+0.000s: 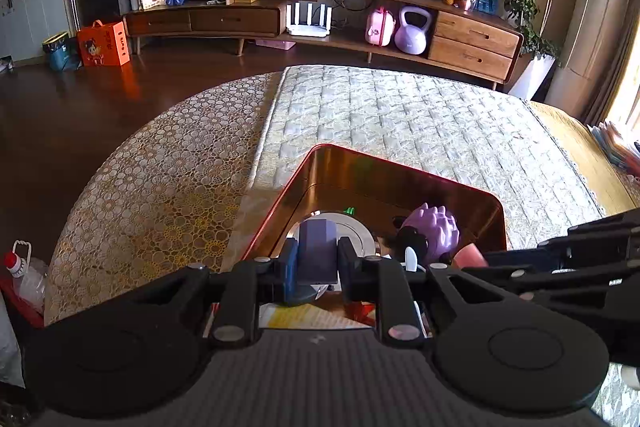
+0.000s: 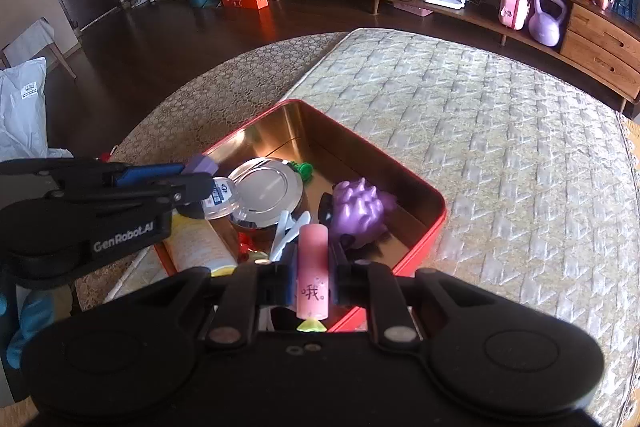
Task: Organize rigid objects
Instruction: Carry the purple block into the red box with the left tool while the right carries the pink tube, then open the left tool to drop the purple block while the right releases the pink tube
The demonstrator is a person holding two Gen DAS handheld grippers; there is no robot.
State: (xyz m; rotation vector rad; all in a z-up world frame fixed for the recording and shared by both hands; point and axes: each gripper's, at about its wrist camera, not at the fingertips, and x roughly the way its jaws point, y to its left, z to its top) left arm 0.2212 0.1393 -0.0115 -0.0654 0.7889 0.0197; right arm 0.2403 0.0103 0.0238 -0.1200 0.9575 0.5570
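Purple block [image 1: 318,251], pink cylinder [image 2: 313,273] held over red tin [image 2: 424,223]

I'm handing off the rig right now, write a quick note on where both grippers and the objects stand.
Left gripper: shut on a purple rectangular block, over the red metal tin with gold interior.
Right gripper: shut on a pink cylinder with printed characters, at the tin's near edge.
Done: round silver plate, spiky purple toy and white spoons in tin.
Left: release both held pieces.

Left gripper [image 1: 318,263] clamped on a purple block [image 1: 318,253], held above a red tin [image 1: 400,169] on the quilted mat [image 1: 420,115]; tin holds a silver disc [image 1: 360,231] and spiky purple toy [image 1: 434,231]; right gripper's black linkage [image 1: 560,267] alongside.
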